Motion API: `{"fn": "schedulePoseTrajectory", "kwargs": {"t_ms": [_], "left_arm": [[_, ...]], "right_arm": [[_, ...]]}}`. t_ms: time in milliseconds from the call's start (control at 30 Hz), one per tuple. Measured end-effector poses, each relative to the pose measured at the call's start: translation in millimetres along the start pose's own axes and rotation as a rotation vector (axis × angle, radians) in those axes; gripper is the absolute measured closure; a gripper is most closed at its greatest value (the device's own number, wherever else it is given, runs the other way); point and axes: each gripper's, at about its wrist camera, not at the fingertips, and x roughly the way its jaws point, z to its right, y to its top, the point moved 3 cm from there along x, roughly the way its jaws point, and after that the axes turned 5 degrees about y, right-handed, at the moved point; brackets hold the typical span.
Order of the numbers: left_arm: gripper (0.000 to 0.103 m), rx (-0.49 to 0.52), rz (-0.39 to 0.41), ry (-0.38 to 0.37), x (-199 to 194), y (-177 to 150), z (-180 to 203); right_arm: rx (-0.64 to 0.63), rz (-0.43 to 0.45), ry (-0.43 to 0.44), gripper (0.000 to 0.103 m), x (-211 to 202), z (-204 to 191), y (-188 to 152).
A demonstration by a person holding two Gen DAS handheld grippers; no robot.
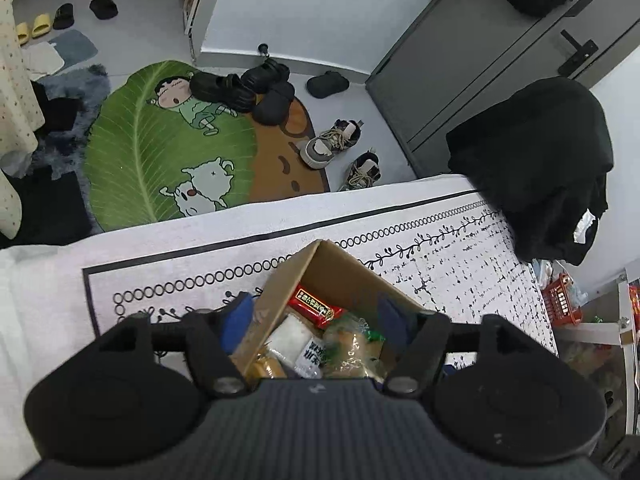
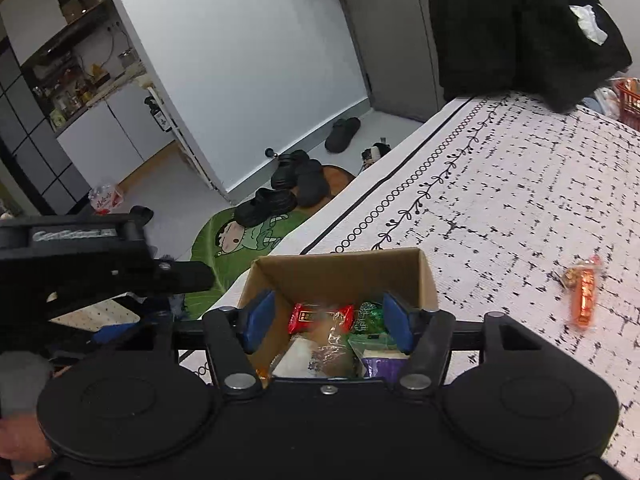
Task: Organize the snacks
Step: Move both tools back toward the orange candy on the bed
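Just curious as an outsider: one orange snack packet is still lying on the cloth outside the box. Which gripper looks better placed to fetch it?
Probably the right gripper: open, and the orange packet lies on its right. The left wrist view doesn't show it.

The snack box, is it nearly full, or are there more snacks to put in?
Mostly done: the cardboard box already holds several packets, like the red snack. Nothing is in hand; the right gripper and left gripper are both open above the box. Left to do: one orange snack lies on the patterned cloth, outside the box.
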Motion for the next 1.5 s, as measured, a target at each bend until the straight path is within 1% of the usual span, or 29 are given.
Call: {"fn": "schedulePoseTrajectory", "kwargs": {"t_ms": [67, 133, 267, 300, 333, 433, 567, 700, 833, 967, 1167, 1300, 1500], "left_arm": [[0.024, 0.005, 0.008, 0.002, -8, -2, -2], [0.019, 0.014, 0.016, 0.000, -16, -5, -4], [0.016, 0.038, 0.023, 0.002, -30, -11, -6], [0.014, 0.046, 0.024, 0.006, -34, -14, -5], [0.012, 0.052, 0.026, 0.009, -37, -16, -6], [0.010, 0.074, 0.034, 0.007, -51, -25, -5], [0.008, 0.103, 0.040, 0.020, -66, -36, -2], [0.000, 0.140, 0.076, 0.039, -85, -53, 6], [0.000, 0.144, 0.079, 0.053, -97, -72, 12], [0.000, 0.125, 0.085, 0.045, -105, -88, 15], [0.000, 0.127, 0.137, 0.047, -121, -105, 29], [0.000, 0.154, 0.160, 0.048, -130, -117, 43], [0.000, 0.199, 0.183, 0.053, -137, -133, 62]], "right_arm": [[0.011, 0.008, -0.005, 0.043, -9, 2, -1], [0.019, 0.022, -0.017, 0.041, -20, 7, -2], [0.048, 0.041, -0.029, 0.037, -40, 16, -4], [0.049, 0.046, -0.031, 0.035, -46, 17, -4], [0.044, 0.051, -0.036, 0.032, -52, 18, -4], [0.029, 0.064, -0.036, 0.028, -66, 17, -4], [0.023, 0.064, -0.030, 0.024, -80, 20, -5], [0.020, 0.069, -0.029, 0.021, -98, 25, -8], [0.017, 0.075, -0.019, 0.014, -115, 32, -10], [0.029, 0.081, -0.029, 0.012, -131, 46, -14], [0.031, 0.087, -0.035, 0.006, -155, 61, -22], [0.038, 0.092, -0.021, 0.001, -170, 72, -25], [0.059, 0.108, -0.019, 0.000, -186, 90, -27]]}}
